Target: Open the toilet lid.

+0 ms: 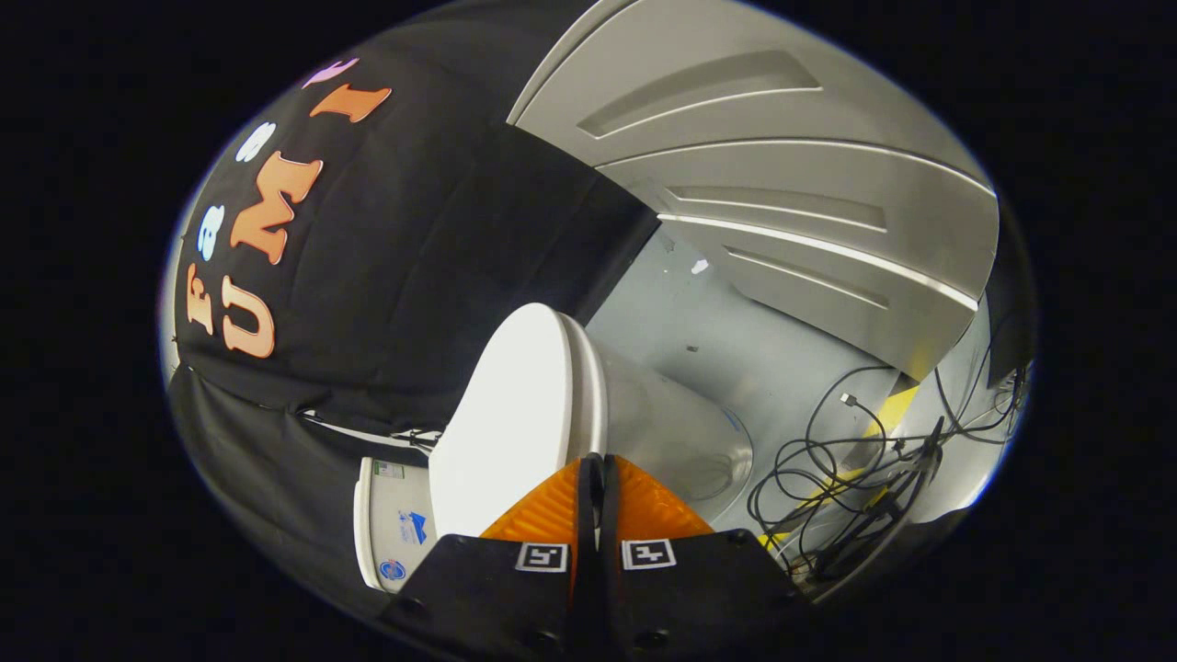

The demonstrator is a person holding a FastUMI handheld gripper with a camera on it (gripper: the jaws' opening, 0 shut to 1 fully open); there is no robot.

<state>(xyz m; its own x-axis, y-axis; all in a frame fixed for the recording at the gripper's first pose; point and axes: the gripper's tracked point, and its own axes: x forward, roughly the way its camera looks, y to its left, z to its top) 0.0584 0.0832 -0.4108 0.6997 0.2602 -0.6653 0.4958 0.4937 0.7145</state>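
The white toilet lid is swung up off the bowl and leans toward the tank, which stands against the black cloth wall. The whole scene looks tilted. The lid's thin free edge runs straight down into my gripper. The two fingers are pressed close together, with only a narrow slit between them, and hold that edge. The open bowl lies just beyond the fingers, on the far side of the lid from the tank.
A tangle of black cables lies on the grey floor beside the bowl, near a yellow floor stripe. A white panelled door stands beyond the toilet. The black cloth wall hangs behind the tank.
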